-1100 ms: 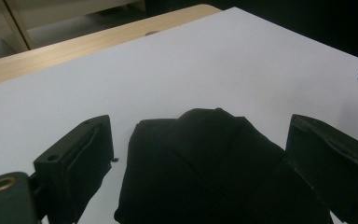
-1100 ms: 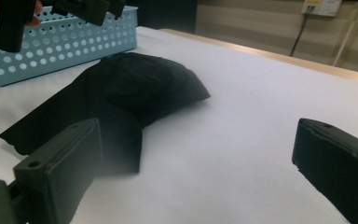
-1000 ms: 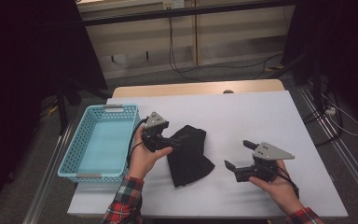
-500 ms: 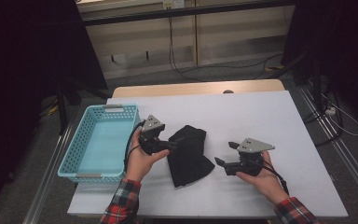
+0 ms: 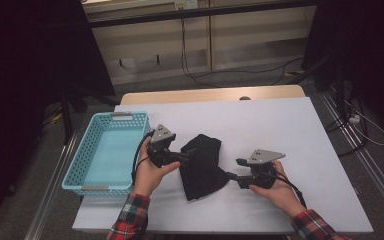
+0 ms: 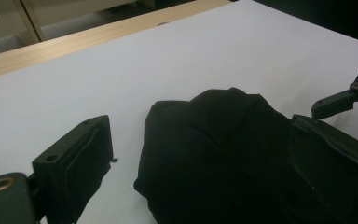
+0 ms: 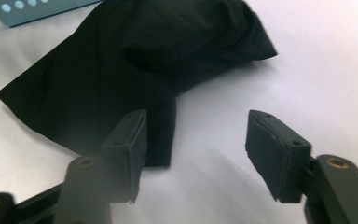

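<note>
A crumpled black cloth (image 5: 201,165) lies on the white table (image 5: 280,130), in front of the person. My left gripper (image 5: 184,156) is at the cloth's left edge. In the left gripper view its jaws (image 6: 200,163) stand wide open, one on bare table and the other over the cloth (image 6: 214,144). My right gripper (image 5: 234,169) is at the cloth's right corner. Its jaws (image 7: 198,126) have just been closing and stand partly apart. A flap of the cloth (image 7: 121,70) reaches between them beside the left pad, and the pads do not press on it.
A light blue plastic basket (image 5: 125,116) stands at the table's left edge, just left of my left hand. A wooden strip (image 5: 210,94) runs along the table's far edge. The other gripper (image 6: 349,95) shows at the right of the left gripper view.
My right hand has slid left to the cloth's right corner, and its jaws have narrowed. The left hand and the cloth have stayed put.
</note>
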`<state>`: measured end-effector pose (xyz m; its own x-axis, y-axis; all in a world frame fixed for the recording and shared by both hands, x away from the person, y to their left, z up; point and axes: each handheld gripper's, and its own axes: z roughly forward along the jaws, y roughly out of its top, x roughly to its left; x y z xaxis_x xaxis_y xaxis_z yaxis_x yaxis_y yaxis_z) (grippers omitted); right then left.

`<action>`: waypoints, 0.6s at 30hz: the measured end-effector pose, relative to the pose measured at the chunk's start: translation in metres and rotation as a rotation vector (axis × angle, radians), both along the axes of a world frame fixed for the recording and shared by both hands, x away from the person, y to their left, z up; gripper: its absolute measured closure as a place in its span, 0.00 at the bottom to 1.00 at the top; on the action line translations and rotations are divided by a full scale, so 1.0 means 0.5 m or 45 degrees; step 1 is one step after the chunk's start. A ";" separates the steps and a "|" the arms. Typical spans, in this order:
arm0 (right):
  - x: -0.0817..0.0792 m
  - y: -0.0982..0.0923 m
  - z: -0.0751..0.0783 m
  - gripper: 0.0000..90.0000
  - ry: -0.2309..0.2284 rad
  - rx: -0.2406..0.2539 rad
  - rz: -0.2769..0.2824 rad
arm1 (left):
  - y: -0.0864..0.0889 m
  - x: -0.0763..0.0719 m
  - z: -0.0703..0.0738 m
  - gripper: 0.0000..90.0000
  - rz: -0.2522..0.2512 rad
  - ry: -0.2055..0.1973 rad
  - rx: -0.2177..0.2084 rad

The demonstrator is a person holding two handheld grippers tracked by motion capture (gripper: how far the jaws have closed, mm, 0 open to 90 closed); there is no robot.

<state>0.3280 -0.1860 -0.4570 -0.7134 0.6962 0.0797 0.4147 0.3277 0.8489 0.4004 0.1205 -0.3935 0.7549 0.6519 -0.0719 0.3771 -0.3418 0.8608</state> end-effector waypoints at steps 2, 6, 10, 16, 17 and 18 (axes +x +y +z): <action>0.001 0.003 0.000 0.49 0.012 -0.006 0.014 | 0.001 0.000 0.000 0.08 -0.002 -0.003 -0.002; 0.006 0.009 -0.002 0.53 0.038 -0.034 0.021 | 0.002 0.002 -0.001 0.08 0.001 -0.003 0.005; 0.014 0.018 -0.004 0.59 0.069 -0.057 0.054 | -0.001 0.002 0.002 0.08 -0.006 -0.008 0.003; 0.016 0.038 -0.008 0.66 0.090 -0.177 0.096 | -0.002 0.003 0.004 0.09 -0.002 -0.009 -0.004; 0.015 0.039 -0.007 0.68 0.092 -0.175 0.094 | -0.002 0.003 0.004 0.09 -0.003 -0.009 -0.005; 0.015 0.039 -0.008 0.69 0.091 -0.176 0.099 | -0.002 0.003 0.003 0.09 -0.005 -0.010 -0.007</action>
